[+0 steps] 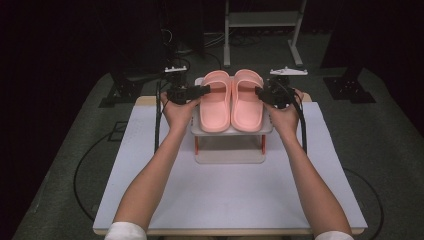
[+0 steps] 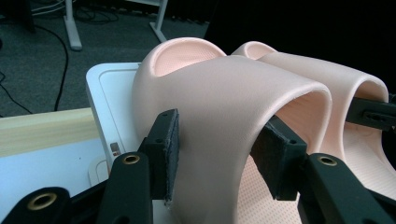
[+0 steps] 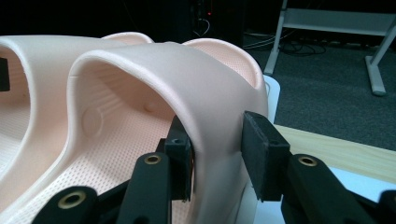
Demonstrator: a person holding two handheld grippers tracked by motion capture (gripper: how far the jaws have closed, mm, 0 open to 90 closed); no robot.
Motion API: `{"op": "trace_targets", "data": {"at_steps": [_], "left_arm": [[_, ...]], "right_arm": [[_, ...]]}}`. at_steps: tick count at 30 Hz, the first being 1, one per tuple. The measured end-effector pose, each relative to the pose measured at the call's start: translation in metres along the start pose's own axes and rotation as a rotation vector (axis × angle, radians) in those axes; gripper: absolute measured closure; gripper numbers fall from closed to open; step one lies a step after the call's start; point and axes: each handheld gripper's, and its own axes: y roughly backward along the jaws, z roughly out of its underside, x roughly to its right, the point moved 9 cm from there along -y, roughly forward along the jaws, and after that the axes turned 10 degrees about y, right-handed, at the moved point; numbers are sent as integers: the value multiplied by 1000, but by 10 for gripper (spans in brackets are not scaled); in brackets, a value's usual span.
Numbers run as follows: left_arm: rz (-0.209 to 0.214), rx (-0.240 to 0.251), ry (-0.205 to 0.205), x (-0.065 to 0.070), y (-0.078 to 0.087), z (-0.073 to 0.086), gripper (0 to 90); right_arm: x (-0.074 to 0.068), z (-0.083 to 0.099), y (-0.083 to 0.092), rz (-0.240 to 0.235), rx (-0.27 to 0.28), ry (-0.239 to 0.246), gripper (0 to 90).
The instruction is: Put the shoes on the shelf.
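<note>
Two pink slide slippers stand side by side on the top of a small white rack (image 1: 196, 131), toes toward me. My left gripper (image 1: 206, 90) reaches in from the left, and its jaws straddle the strap wall of the left slipper (image 1: 216, 107). In the left gripper view (image 2: 219, 149), one pad (image 2: 169, 151) lies on the strap's outside and the other sits under the strap (image 2: 224, 107). My right gripper (image 1: 259, 91) mirrors this on the right slipper (image 1: 247, 107). In the right gripper view (image 3: 215, 151), its pads (image 3: 256, 156) sit against both faces of that strap (image 3: 205, 93).
The rack has red legs and a lower shelf (image 1: 229, 156), and it stands at the far middle of a white table mat (image 1: 225, 200). Beyond the table are dark floor, cables (image 1: 82, 160) and a metal frame stand (image 1: 262, 22).
</note>
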Motion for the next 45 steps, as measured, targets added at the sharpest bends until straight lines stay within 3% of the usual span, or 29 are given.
{"op": "trace_targets", "data": {"at_steps": [36,45], "left_arm": [[15,34,-3,-7,-6,-5,511],[25,41,-26,-1,-1,-5,483]], "right_arm": [[3,-6,-14,23,23,10,624],[3,-5,-10,-5,22,-1,554]]}}
